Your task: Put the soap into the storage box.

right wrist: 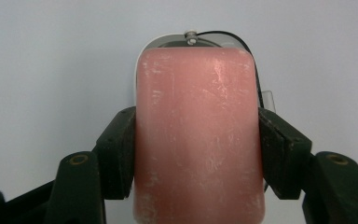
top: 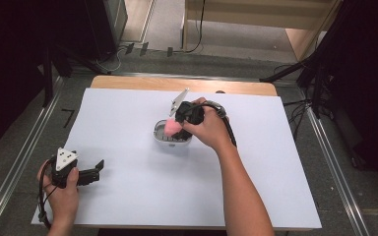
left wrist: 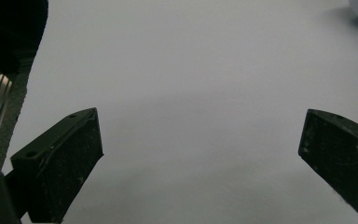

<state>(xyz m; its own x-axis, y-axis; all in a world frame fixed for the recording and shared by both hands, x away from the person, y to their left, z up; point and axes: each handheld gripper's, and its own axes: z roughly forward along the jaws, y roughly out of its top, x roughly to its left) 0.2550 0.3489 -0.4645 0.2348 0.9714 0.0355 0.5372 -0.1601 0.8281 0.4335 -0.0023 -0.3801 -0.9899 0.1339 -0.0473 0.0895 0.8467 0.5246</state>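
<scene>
A smooth, matte white sheet covers the surface (top: pixel 128 196), with a strip of pale wood showing along its far edge. Near the middle sits a small white soap dish (top: pixel 163 137), rounded at the corners, with a dark slotted inside. Directly over it, the right gripper (top: pixel 175 126) has its black fingers (right wrist: pixel 116 154) clamped on both sides of a pink soap bar (right wrist: pixel 198 140), a rounded block with a waxy, scuffed, white-dusted face. The left gripper (top: pixel 97 170) rests near the sheet's left front edge, its blunt black fingers (left wrist: pixel 60 163) spread wide and holding nothing.
</scene>
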